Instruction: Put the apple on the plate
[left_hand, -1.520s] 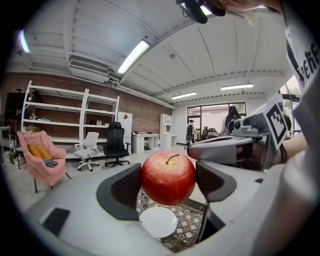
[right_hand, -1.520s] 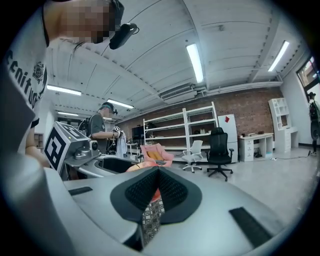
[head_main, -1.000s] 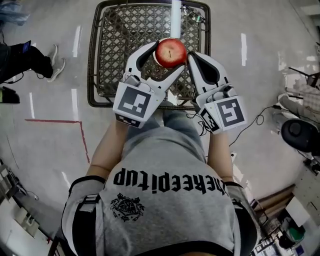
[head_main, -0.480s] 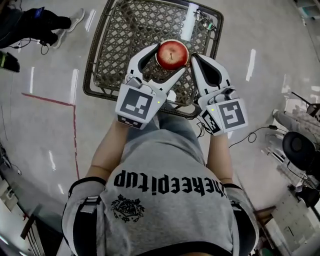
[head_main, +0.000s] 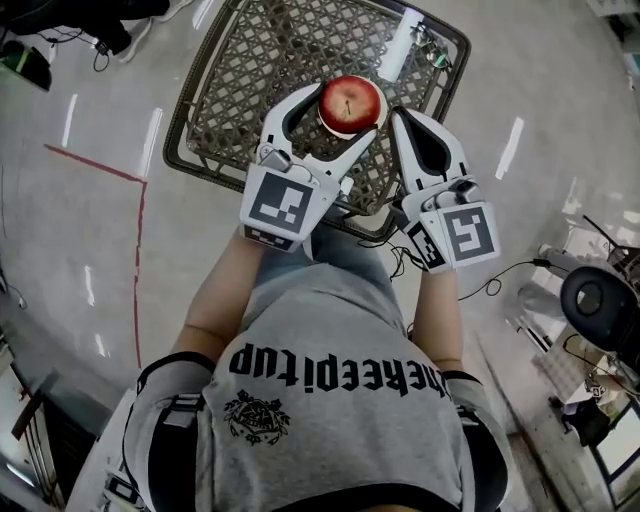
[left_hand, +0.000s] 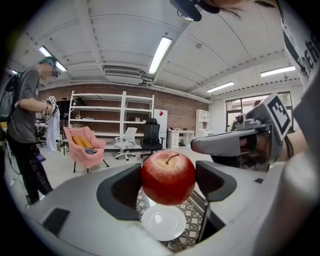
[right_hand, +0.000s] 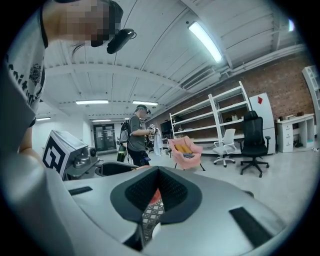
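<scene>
While left gripper clamps one apple, one plate (white) shows

A table with a dark woven lattice top stands on the shiny grey floor, at 12 o'clock in the head view. On the lattice lies a white plate, and a white cylinder lies near the table's 1 o'clock corner. A red line marks the floor at 9 o'clock.
</scene>
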